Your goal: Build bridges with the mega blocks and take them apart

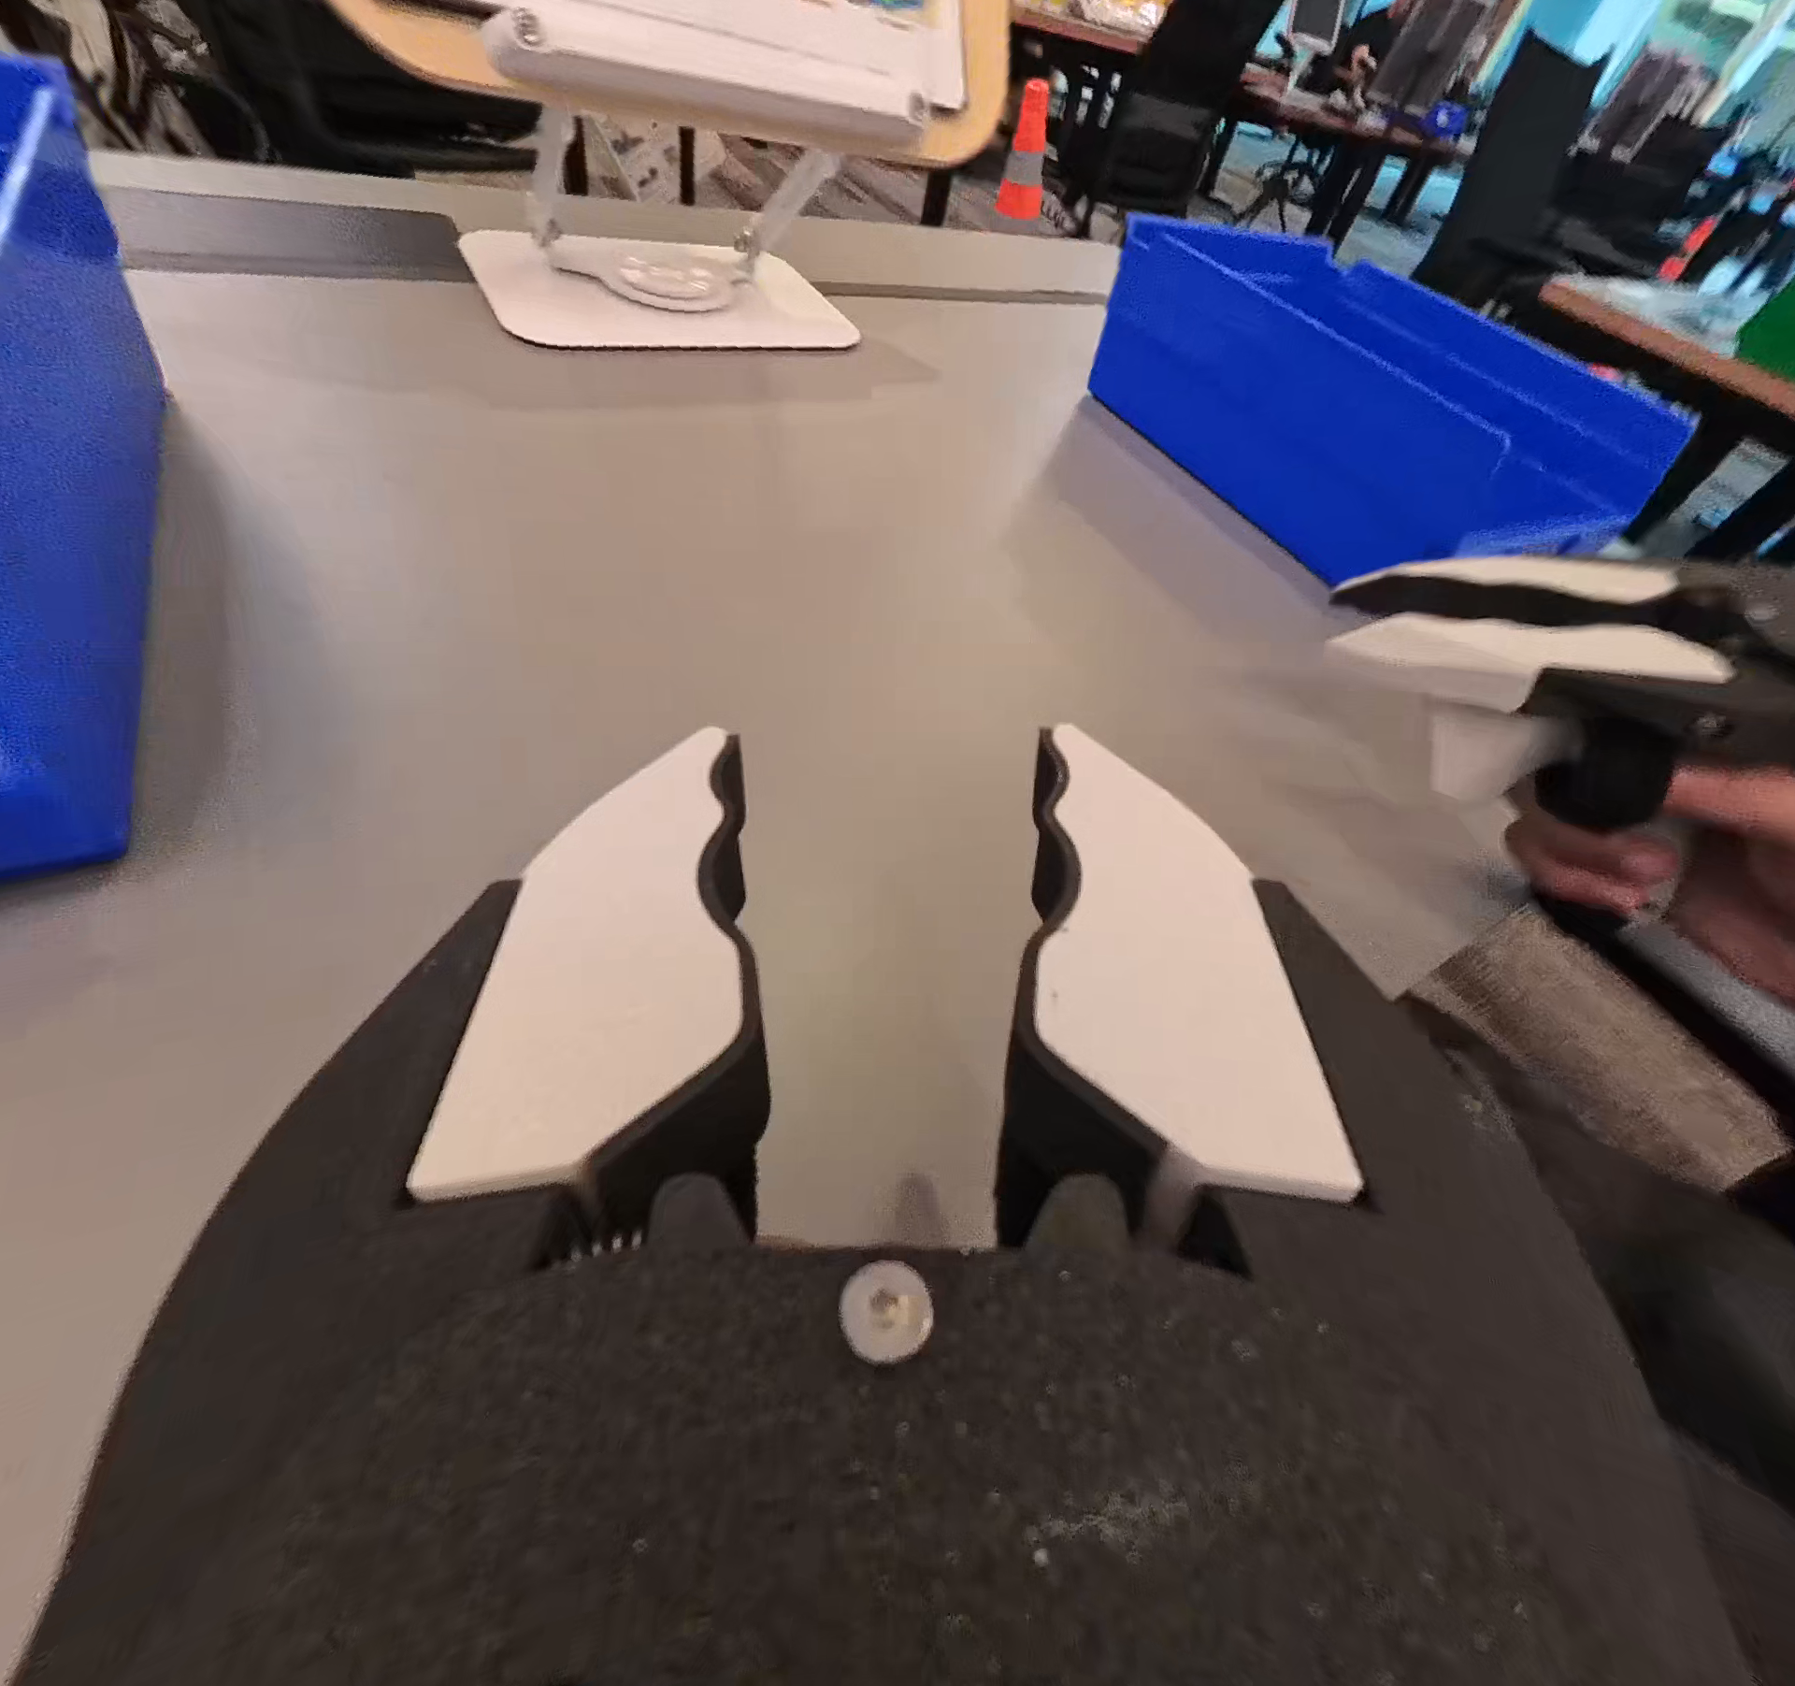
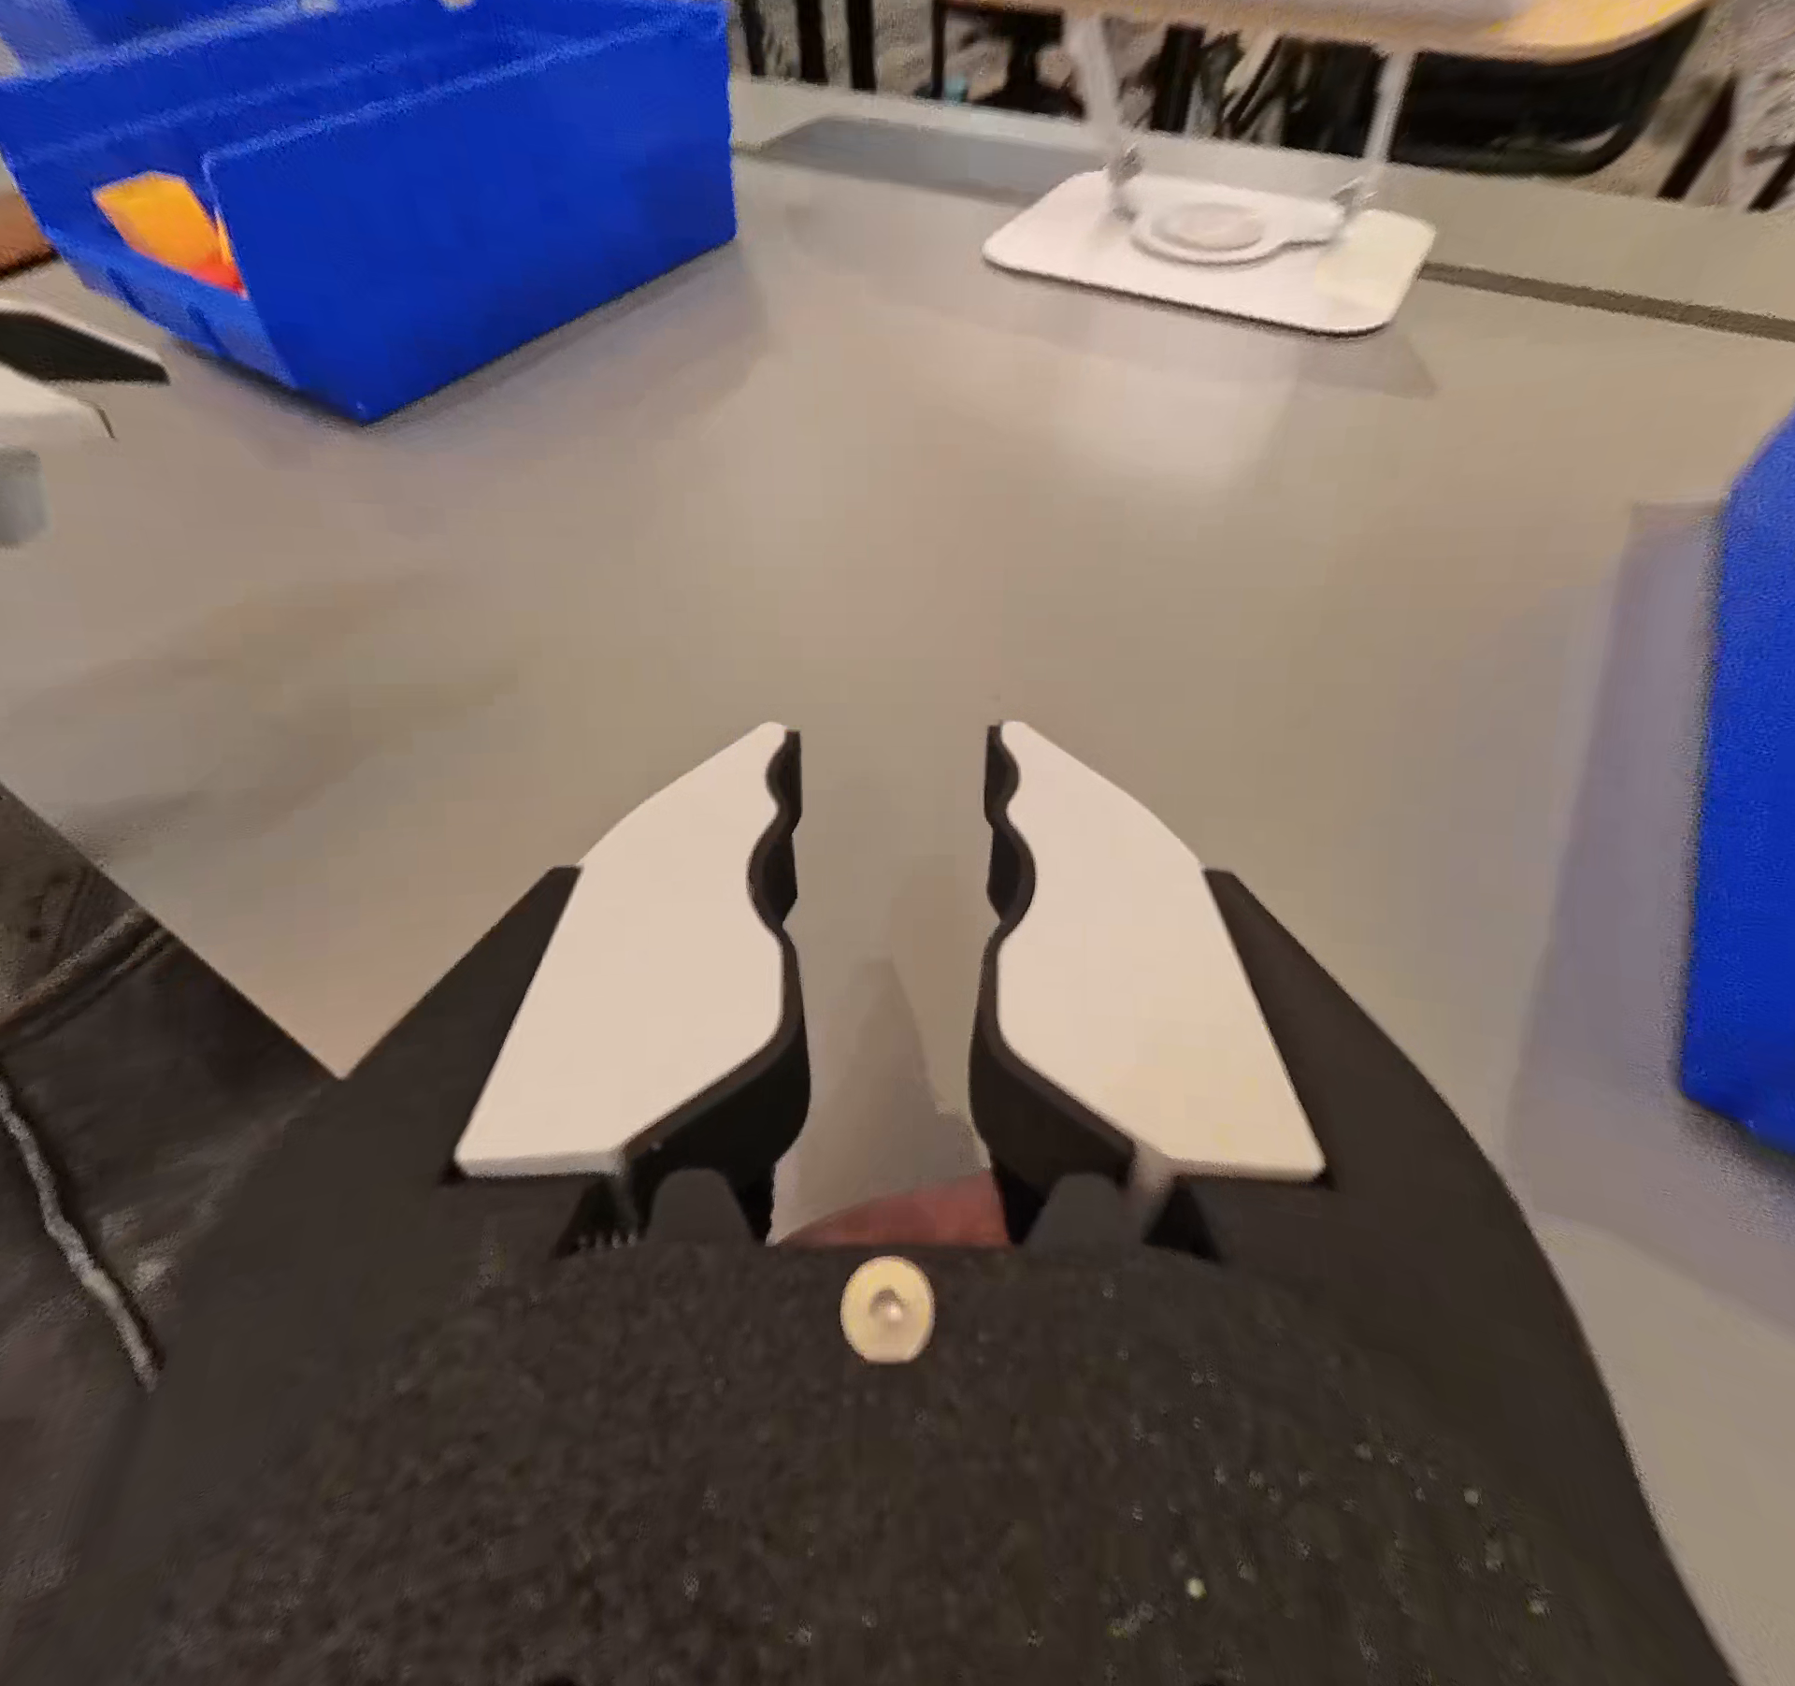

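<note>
the grey table [image 1: 602, 512] carries two blue bins and a white stand [image 1: 660, 289] holding a board at the far edge. left bin [image 2: 466, 211]: far left of the right gripper [image 2: 894, 736], well apart from its fingers; orange and red blocks [image 2: 175, 226] lie inside. right bin [image 1: 1360, 415]: contents not visible. left gripper [image 1: 889, 741]: fingers released, nothing between them. right gripper: fingers parted, nothing grasped, above bare table.
</note>
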### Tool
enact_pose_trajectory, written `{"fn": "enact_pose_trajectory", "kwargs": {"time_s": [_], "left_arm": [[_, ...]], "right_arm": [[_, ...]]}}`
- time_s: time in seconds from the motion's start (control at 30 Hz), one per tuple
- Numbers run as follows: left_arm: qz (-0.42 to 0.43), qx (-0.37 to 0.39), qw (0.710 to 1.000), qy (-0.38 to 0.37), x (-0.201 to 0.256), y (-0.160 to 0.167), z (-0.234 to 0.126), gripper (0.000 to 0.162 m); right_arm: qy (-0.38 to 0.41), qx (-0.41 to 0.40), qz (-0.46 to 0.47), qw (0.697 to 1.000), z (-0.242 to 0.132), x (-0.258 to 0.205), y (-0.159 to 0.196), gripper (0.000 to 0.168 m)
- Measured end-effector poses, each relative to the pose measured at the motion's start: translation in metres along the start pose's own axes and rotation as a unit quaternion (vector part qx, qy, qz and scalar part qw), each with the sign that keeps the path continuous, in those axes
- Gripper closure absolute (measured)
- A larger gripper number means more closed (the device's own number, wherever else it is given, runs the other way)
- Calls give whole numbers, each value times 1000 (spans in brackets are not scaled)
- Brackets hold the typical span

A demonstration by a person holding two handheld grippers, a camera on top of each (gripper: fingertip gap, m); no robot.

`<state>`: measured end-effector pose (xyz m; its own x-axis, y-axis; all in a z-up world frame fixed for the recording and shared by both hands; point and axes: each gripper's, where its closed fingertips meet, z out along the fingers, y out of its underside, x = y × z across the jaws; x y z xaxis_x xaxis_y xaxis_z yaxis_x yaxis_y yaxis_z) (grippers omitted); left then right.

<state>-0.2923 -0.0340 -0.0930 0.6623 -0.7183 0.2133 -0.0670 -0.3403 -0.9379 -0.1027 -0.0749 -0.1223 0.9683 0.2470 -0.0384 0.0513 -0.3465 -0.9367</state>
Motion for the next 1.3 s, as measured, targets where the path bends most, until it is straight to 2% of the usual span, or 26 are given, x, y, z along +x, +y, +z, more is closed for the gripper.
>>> {"fn": "enact_pose_trajectory", "kwargs": {"time_s": [0.17,0.47,1.3], "left_arm": [[85,-7,996,0,13,13,2,107],[37,-48,998,20,8,32,11,107],[39,-75,996,14,3,41,12,106]], "right_arm": [[26,46,-31,998,-25,23,-7,137],[56,47,-50,996,-24,30,-5,142],[65,32,-53,996,-19,33,1,144]]}}
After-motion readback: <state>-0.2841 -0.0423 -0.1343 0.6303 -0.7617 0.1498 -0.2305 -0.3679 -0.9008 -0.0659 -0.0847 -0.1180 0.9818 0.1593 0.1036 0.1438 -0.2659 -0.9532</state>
